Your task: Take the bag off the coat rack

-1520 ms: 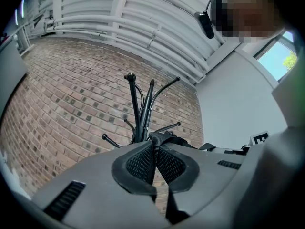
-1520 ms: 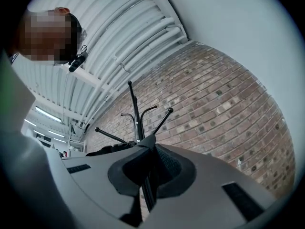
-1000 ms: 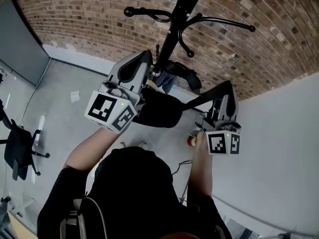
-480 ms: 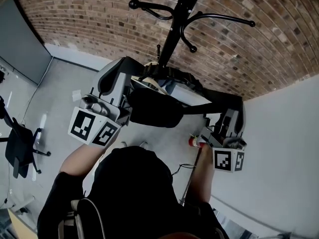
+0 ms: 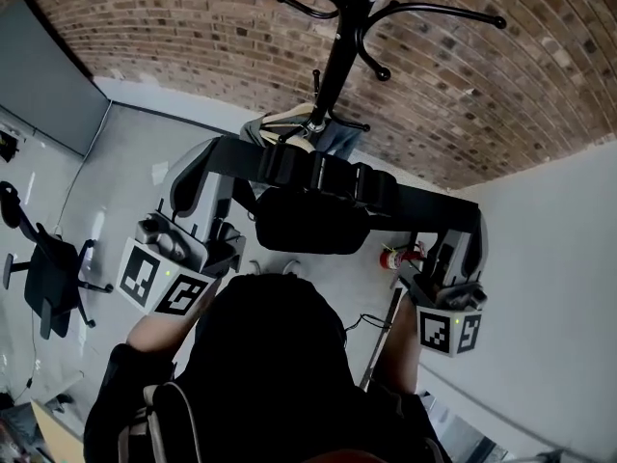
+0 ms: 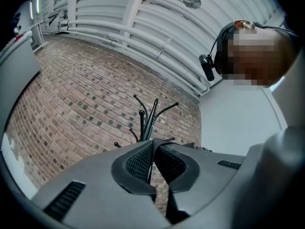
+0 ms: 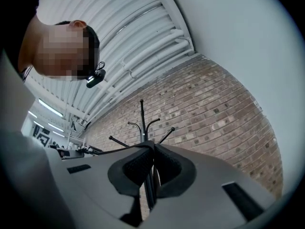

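Observation:
The black coat rack (image 5: pixel 337 56) stands against the brick wall, and its hooked arms (image 5: pixel 439 10) are bare. The black bag (image 5: pixel 310 220) hangs clear of it, just in front of the person's head, on a strap (image 5: pixel 318 174) pulled straight between both grippers. My left gripper (image 5: pixel 212 149) is shut on the strap's left end, and the right gripper (image 5: pixel 469 216) is shut on its right end. In the left gripper view the pads (image 6: pixel 142 160) pinch the thin strap, with the rack (image 6: pixel 148 118) beyond. In the right gripper view the strap (image 7: pixel 114 150) runs leftward out of the closed jaws.
A brick wall (image 5: pixel 193 37) runs behind the rack, and a white wall (image 5: pixel 549 258) closes the right side. On the grey floor are an office chair (image 5: pixel 43 278) at the left, a red extinguisher (image 5: pixel 390 257), and blue cloth (image 5: pixel 333 135) at the rack's foot.
Both grippers have drawn back from the rack and spread apart. The strap has gone from slack to stretched straight, and the bag has come away from the pole toward the person.

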Demonstrator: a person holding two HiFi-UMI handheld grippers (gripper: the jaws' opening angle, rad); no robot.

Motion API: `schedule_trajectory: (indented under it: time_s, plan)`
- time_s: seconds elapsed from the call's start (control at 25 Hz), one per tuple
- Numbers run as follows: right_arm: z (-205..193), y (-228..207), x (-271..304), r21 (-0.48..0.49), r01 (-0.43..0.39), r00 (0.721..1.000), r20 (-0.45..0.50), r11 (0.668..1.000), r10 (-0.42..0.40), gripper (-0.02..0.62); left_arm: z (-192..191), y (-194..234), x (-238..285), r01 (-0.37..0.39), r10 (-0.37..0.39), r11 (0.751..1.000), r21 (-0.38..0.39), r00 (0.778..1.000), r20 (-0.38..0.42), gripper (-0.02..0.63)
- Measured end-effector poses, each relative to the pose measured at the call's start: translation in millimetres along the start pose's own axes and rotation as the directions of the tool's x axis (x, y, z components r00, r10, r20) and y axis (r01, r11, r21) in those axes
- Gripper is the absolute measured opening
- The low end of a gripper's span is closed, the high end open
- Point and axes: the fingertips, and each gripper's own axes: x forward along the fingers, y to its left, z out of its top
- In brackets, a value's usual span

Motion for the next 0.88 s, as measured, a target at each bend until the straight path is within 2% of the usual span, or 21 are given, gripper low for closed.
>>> schedule_trajectory:
  time_s: [0.08,0.16,0.36,0.52,0.64,0.8,0.88]
  plan:
    - [-3,8,-7,0.078,-0.015,1.000,-0.018,0.997,0.016,0.021,-5,3,-10,0.005,-0.005,0.999,-0.036,1.000,-0.012,0.023]
    - [1,17,-15,0.112,-0.018,1.000,-0.021,0.994,0.020,0.021,-9,5,-17,0.022,-0.023,0.997,-0.068,1.000,-0.011,0.023]
    - [4,43,-27,0.053,-0.018,0.999,-0.042,0.998,0.021,0.021,-3,10,-37,-0.016,0.016,0.999,-0.036,1.000,-0.002,0.023]
    - [-8,44,-44,-0.009,-0.009,0.998,-0.064,1.000,0.008,0.021,0,10,-51,-0.054,0.054,0.999,-0.002,0.999,-0.003,0.023]
    - [-14,45,-61,-0.003,0.019,0.994,-0.108,1.000,-0.019,0.021,-7,5,-62,-0.068,0.070,0.997,0.048,0.997,-0.040,0.023]
    - [-20,56,-67,0.057,0.041,0.989,-0.145,0.998,-0.033,0.021,-16,5,-78,-0.100,0.101,0.995,0.024,0.993,-0.064,0.023]
    - [-25,55,-71,0.027,0.036,0.987,-0.159,0.999,-0.031,0.021,-23,4,-87,-0.122,0.124,0.992,0.031,0.989,-0.075,0.023]
